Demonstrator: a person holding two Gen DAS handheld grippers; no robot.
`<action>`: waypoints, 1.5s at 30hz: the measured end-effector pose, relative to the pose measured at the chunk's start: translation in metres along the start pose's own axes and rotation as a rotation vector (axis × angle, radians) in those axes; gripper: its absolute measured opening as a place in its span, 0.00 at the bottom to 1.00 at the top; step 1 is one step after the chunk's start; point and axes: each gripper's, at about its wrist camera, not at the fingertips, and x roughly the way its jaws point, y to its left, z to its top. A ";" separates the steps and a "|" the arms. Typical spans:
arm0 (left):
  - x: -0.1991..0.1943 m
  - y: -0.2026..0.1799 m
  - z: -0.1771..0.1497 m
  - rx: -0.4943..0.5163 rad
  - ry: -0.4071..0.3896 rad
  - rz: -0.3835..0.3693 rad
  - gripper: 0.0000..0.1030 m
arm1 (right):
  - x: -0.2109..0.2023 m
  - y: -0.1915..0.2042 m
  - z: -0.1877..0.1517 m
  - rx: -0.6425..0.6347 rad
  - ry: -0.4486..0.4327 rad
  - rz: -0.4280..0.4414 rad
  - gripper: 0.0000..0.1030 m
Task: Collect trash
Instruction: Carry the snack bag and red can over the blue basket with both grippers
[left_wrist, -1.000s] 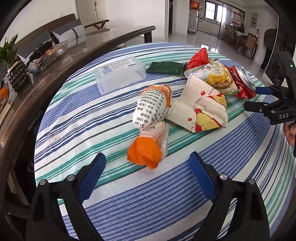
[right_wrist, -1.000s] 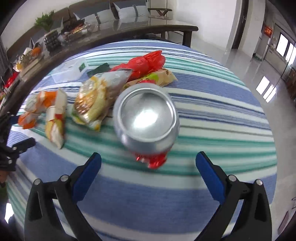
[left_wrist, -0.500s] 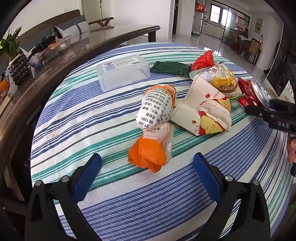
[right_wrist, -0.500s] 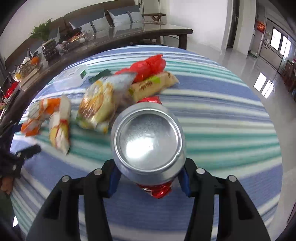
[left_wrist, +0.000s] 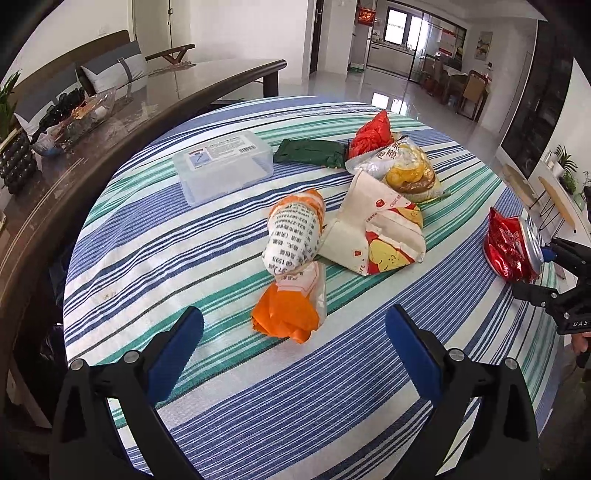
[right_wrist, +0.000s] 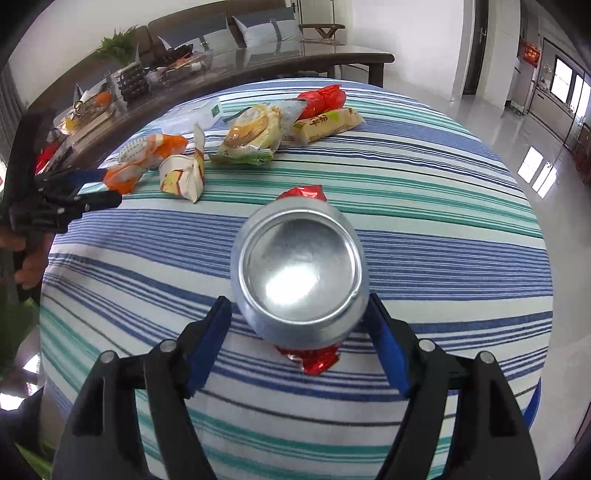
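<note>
The crushed red can (right_wrist: 299, 273) lies on the striped tabletop (right_wrist: 443, 258) with its silver end turned straight toward my right wrist camera and its crumpled red body showing above and below that end. It sits between the jaws of my right hand-held gripper (right_wrist: 297, 302), near their tips. The jaws have just been opening. The left blue pad stands clear of the can with striped cloth showing in the gap, and the right pad is just beside the rim; I cannot tell if it touches. So this hand-held gripper is parted about halfway and grips nothing.

In the left wrist view, the can is near the right-hand edge of the tabletop, well apart from the other trash.

That other trash lies farther in. An orange and white wrapper (left_wrist: 291, 251) touches a white paper bag (left_wrist: 376, 236) with yellow and red print. Behind the bag are a clear bun packet (left_wrist: 406, 173), a red plastic bag (left_wrist: 371, 133) and a dark green packet (left_wrist: 310, 152). A yellow snack packet (right_wrist: 325, 123) lies against the red bag. A clear plastic box (left_wrist: 221, 166) sits to the left.

My left hand-held gripper (left_wrist: 293, 315) is spread wide and empty, with the orange end of the wrapper just ahead of its tips.
</note>
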 end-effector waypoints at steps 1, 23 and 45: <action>-0.001 -0.001 0.004 0.006 -0.001 0.001 0.95 | -0.003 0.000 0.001 -0.002 -0.003 0.003 0.70; -0.022 0.007 0.029 -0.054 -0.041 0.039 0.28 | -0.040 0.003 0.022 0.026 -0.057 -0.003 0.58; -0.061 -0.235 0.063 0.128 -0.103 -0.333 0.28 | -0.136 -0.168 -0.057 0.319 -0.152 -0.186 0.58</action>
